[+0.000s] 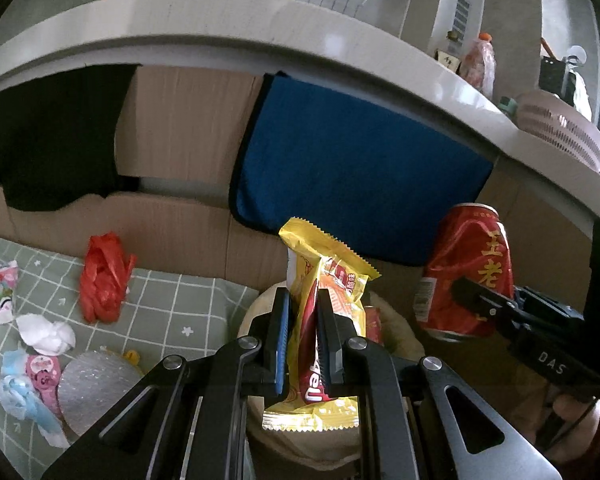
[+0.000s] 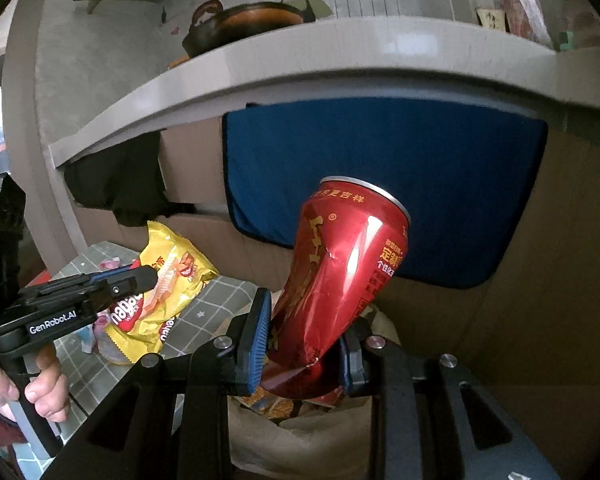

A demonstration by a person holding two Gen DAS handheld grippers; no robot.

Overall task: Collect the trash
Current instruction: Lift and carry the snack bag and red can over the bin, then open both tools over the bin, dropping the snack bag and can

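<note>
Your left gripper (image 1: 304, 320) has its fingers pinching the yellow crinkled foil snack wrapper with red lettering (image 1: 324, 312) across its middle, so the packet stands upright with its serrated top edge free above the pads. Holding it at the waist keeps the limp foil from folding over and slipping out.

Your right gripper (image 2: 304, 340) has its fingers pressed onto the lower part of the dented red aluminium drink can with gold characters (image 2: 340, 276). The can leans up and to the right, open rim highest; the crushed base seems to be what gives the pads a flat place to bite, and the tilt follows from that crease.

Both pieces hang side by side, near each other but apart, above the pale beige bag or bin (image 1: 396, 328) whose soft mouth shows just beneath the fingers in both wrist views. You appear to carry them together so that one trip serves two items, and each looks close to release height.

More trash waits on the grey-green grid-patterned tabletop (image 1: 172, 308) to your left: a crumpled red plastic bag (image 1: 104, 276), a white tissue wad (image 1: 46, 334) and small pink and blue wrappers (image 1: 28, 380). Behind everything, brown cardboard (image 1: 180, 128) and a dark blue cloth (image 1: 352, 168) hang below a white shelf (image 1: 260, 24).
</note>
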